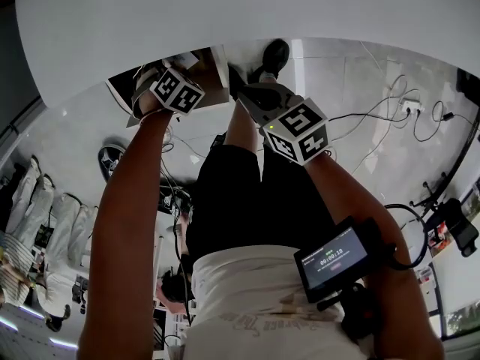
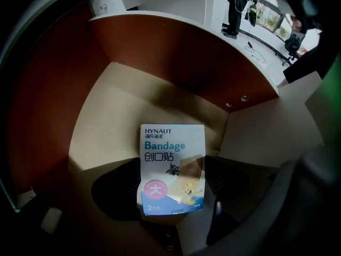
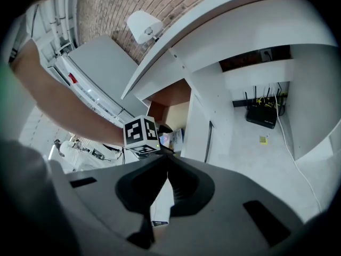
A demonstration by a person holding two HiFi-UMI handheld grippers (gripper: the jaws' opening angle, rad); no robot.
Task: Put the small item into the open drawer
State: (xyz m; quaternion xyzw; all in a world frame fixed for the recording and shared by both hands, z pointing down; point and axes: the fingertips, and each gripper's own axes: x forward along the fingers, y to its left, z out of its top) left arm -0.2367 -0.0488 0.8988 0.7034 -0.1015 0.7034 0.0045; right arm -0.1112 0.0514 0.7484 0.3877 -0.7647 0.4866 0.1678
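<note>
A bandage pack point(image 2: 171, 169), white and light blue with "Bandage" printed on it, sits between the jaws of my left gripper point(image 2: 170, 184), which is shut on it. The pack hangs over the tan floor of the open drawer point(image 2: 106, 116), which has reddish-brown walls. In the head view the left gripper's marker cube point(image 1: 178, 90) is at the drawer point(image 1: 206, 64), just under the white tabletop point(image 1: 225, 10). My right gripper point(image 3: 161, 159) is shut on a thin white packet point(image 3: 161, 201) seen edge-on. It is held back from the drawer point(image 3: 173, 97), beside the left gripper's cube point(image 3: 141, 135).
The person's legs and a shoe point(image 1: 274, 55) stand below the table edge. Cables and a power strip point(image 1: 411, 107) trail over the light floor. A black router point(image 3: 261, 113) sits in a recess under the white counter. A small screen point(image 1: 334, 259) is strapped to the right forearm.
</note>
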